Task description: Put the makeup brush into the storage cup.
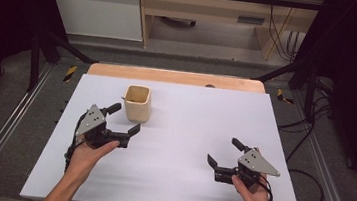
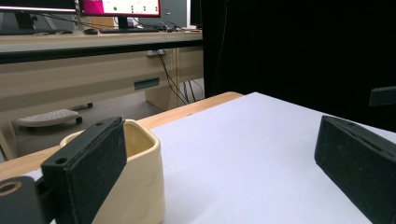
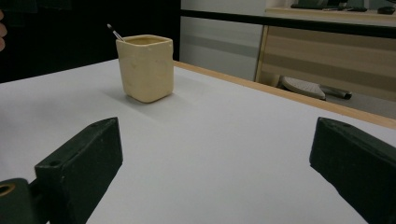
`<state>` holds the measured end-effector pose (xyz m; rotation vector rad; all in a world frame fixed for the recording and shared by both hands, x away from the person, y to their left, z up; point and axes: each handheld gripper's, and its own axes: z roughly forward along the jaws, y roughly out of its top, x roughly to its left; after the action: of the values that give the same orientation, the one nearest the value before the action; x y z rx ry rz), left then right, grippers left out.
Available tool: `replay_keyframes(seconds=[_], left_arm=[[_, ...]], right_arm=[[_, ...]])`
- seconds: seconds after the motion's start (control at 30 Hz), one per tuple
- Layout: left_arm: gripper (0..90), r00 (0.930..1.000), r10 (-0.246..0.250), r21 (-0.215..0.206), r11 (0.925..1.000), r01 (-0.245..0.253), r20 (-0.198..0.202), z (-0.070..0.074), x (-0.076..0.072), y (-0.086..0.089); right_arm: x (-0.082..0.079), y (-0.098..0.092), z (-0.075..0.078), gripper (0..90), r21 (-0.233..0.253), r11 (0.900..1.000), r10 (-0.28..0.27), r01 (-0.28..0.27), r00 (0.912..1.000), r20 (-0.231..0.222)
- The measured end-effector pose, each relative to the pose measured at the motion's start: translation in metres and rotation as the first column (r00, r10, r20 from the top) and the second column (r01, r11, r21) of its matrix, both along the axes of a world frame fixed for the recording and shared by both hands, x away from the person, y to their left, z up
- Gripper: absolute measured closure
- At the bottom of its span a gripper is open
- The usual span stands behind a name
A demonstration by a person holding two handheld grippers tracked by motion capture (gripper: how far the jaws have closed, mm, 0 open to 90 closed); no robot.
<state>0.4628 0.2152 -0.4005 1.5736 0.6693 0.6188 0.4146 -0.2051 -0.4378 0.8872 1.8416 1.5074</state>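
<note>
A cream square cup [image 1: 137, 103] stands upright on the white table top [image 1: 178, 130], back left of centre. A thin stick [image 3: 114, 32] pokes out of its rim. My left gripper [image 1: 125, 118] is open just in front of the cup and slightly to its left; nothing lies between its jaws. In the left gripper view the cup [image 2: 137, 182] sits right behind the left jaw. My right gripper [image 1: 225, 151] stands open at the front right, far from the cup [image 3: 145, 67], with bare table between its jaws.
The table's wooden back edge [image 1: 176, 76] runs behind the cup. Black frame bars [image 1: 290, 67] stand at both back corners, and cables [image 1: 308, 139] lie on the floor to the right. A desk with monitors [image 2: 119, 9] is beyond the table.
</note>
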Motion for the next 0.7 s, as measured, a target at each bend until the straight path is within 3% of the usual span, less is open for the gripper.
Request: replay_keyframes(seconds=[0.3, 0.7], left_arm=[[1.2, 0.9999, 0.009, 0.015, 0.9998, -0.009, 0.011, -0.007, -0.01, 0.007], [1.2, 0.999, 0.042, -0.02, 0.9989, -0.042, 0.014, -0.016, -0.02, 0.026]], right_arm=[[0.0, -0.004, 0.001, 3.1, 0.005, 1.0, -0.007, 0.007, 1.0, 0.002], [0.0, -0.007, 0.002, 2.9, 0.013, 1.0, -0.013, 0.013, 0.9999, 0.004]])
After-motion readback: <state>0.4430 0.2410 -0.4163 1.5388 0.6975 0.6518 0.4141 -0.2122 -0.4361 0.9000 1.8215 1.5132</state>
